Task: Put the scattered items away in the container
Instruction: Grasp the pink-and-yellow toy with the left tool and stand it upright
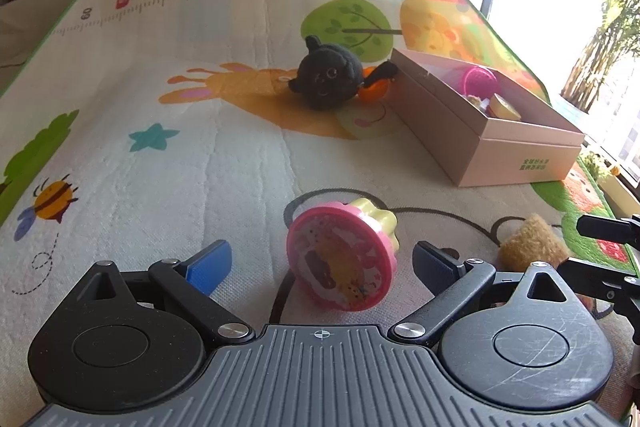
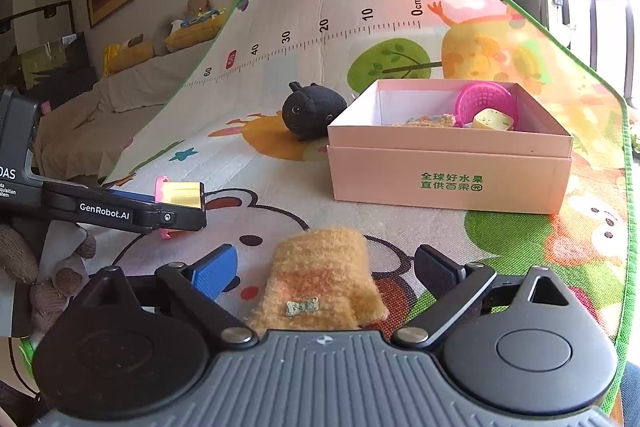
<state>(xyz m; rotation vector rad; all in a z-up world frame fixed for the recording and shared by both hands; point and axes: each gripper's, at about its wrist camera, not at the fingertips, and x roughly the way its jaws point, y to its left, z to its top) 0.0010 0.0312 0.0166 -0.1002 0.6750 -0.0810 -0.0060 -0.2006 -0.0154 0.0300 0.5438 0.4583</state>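
A pink-and-yellow toy cupcake (image 1: 344,259) lies on its side on the play mat, between the fingers of my left gripper (image 1: 322,267). That gripper is open and its pads stand clear of the toy. In the right wrist view the same cupcake (image 2: 182,195) shows beside the left gripper's black finger. A tan knitted mitten (image 2: 320,279) lies flat between the wide-open fingers of my right gripper (image 2: 326,275), untouched. The pink cardboard box (image 2: 448,179) stands beyond, holding a pink basket (image 2: 486,101) and a yellow toy (image 2: 492,121). A black plush (image 2: 312,111) lies left of the box.
An orange ball (image 1: 374,93) sits between the black plush (image 1: 326,75) and the box (image 1: 516,163). The mat's green edge (image 2: 628,187) runs close on the right, by a bright window. A sofa with plush toys (image 2: 196,19) lies at the far left. A gloved hand (image 2: 24,259) holds the left gripper.
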